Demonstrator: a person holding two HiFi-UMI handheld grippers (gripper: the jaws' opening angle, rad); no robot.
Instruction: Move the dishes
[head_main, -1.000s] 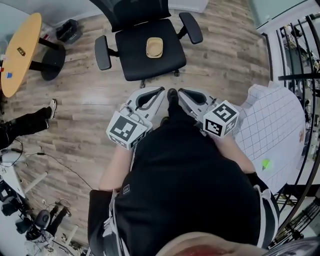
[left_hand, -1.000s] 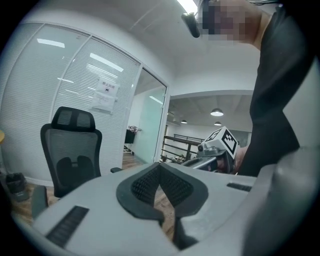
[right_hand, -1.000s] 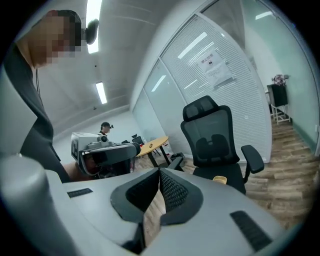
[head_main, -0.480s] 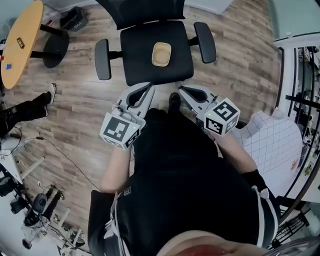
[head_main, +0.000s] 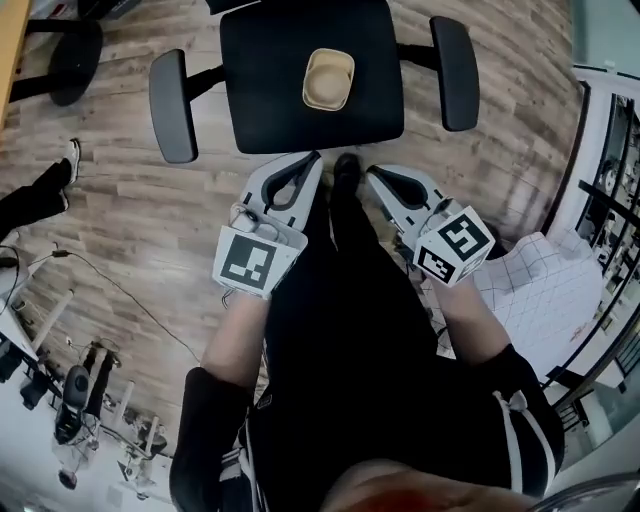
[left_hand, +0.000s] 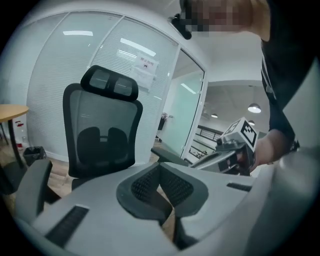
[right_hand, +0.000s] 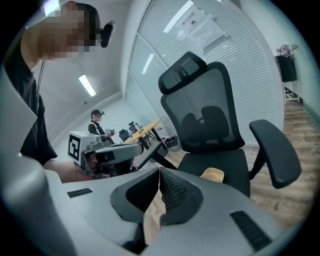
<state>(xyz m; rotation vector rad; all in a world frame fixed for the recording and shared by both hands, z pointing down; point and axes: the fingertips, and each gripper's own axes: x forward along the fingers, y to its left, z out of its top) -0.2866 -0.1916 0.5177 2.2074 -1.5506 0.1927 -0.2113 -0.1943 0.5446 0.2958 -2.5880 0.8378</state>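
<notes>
Head view showed the beige dish (head_main: 328, 79) near the middle of the chair seat (head_main: 270, 90), ahead of both tools. The left tool (head_main: 313, 160) and right tool (head_main: 374, 173) hung just off the seat's front edge, each clenched on nothing, the left seemingly nearer. Only the right gripper view caught the dish.

Bright, even indoor light from overhead — a strip light (right_hand: 87, 85) and a round ceiling lamp (left_hand: 254, 108) burn white, and bars of glare lie on the glass wall (left_hand: 100, 55). The wooden floor (head_main: 130, 230) shows a soft sheen and only faint shadows. Both gripper views bow hard and darken at the rims; the left gripper (left_hand: 160, 167) and right gripper (right_hand: 160, 172), close to the lens, look soft.
</notes>
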